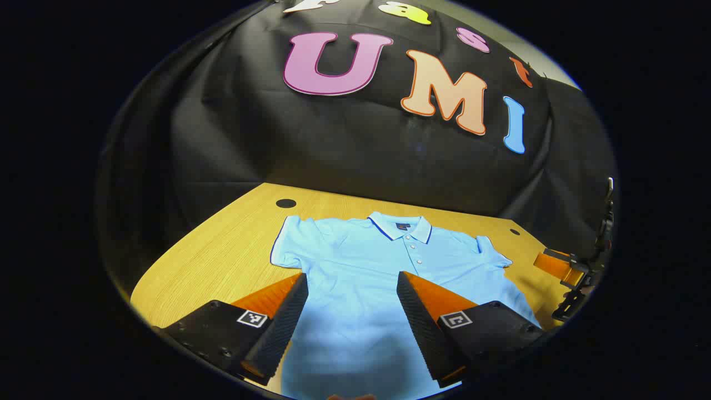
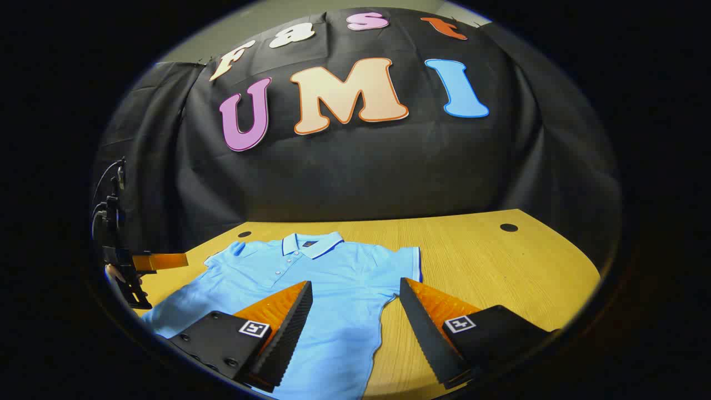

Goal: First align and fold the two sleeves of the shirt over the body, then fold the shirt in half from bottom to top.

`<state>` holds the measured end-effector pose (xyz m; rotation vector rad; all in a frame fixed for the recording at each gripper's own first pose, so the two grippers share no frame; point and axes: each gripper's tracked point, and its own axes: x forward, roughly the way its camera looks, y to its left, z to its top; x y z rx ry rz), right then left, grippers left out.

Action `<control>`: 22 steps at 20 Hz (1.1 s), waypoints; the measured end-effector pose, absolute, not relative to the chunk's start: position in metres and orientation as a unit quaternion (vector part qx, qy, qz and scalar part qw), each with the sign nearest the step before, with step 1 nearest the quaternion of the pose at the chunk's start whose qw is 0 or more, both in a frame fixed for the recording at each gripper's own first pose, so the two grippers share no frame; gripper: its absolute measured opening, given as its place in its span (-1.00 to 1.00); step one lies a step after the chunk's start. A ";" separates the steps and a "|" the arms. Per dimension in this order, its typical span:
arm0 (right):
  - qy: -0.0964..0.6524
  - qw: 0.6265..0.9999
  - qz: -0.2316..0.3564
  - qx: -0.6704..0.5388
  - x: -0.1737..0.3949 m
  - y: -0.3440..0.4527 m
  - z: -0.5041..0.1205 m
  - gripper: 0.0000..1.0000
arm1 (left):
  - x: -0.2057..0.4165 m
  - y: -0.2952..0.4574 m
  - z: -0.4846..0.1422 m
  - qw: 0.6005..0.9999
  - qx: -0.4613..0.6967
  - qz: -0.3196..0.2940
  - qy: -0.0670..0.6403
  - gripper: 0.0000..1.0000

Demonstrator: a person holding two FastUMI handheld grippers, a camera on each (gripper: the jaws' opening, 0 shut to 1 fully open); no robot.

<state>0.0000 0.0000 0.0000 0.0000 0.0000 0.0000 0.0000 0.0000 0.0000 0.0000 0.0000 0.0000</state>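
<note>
Both our left gripper [image 1: 351, 311] and right gripper [image 2: 355, 316] hover wide apart over the flat light-blue polo shirt [image 1: 366, 278] on the wooden table [image 2: 500, 266]; grabbing both fabric layers would, we judge, drag its body askew.

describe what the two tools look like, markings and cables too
Each tool has two wedge-shaped fingers with ridged inner pads, on blocky black mounts that each carry a small square black-and-white marker. Left tool, right tool. In the right gripper view, dark cables loop above the farther left tool.
</note>
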 end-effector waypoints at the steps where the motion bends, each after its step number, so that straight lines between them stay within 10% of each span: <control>1: 0.002 1.000 -0.002 0.000 0.000 -0.002 -0.002 0.96 | 0.001 0.001 -0.002 1.000 -0.002 0.002 0.003 0.93; 22: 0.048 0.998 -0.015 0.032 0.015 -0.014 -0.020 0.95 | 0.005 0.004 -0.018 0.999 0.000 0.000 0.037 0.92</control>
